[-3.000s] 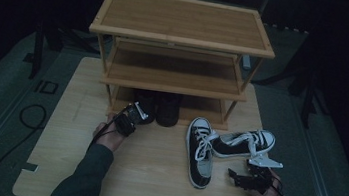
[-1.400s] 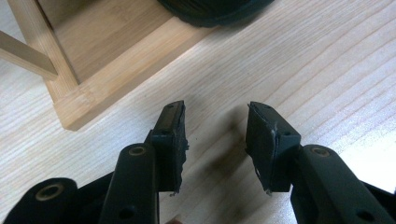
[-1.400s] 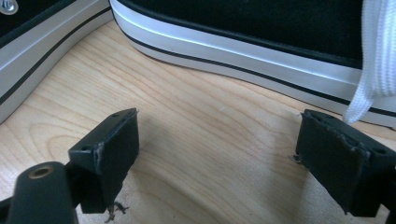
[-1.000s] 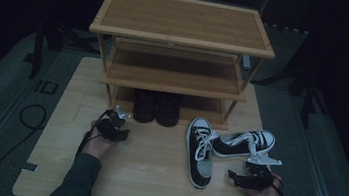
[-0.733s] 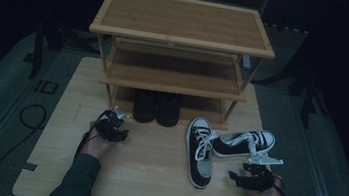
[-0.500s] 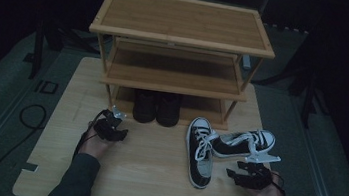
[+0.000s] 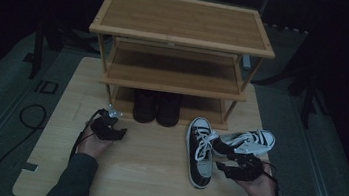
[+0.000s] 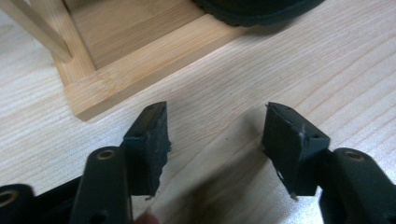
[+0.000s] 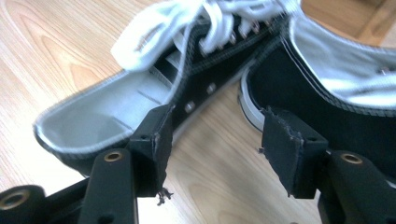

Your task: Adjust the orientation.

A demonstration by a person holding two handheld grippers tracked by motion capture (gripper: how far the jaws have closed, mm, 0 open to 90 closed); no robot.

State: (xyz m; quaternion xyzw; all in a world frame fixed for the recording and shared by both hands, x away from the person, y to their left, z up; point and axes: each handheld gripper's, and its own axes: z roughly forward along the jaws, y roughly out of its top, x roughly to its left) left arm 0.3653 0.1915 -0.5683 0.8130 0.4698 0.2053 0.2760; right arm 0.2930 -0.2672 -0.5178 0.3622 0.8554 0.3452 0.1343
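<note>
Dark pair [image 7: 156, 108] sits shelved on the rack [image 7: 175, 78]; sneakers [image 7: 229, 145] remain near the tabletop's right edge. My left gripper [image 7: 108, 127] and right gripper [image 7: 239, 169]: jaws spread, nothing gripped.

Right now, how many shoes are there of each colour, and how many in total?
All-dark shoes, on the bottom level of the rack: 2
Black sneakers with white laces, on the table: 2
Total: 4 shoes
</note>
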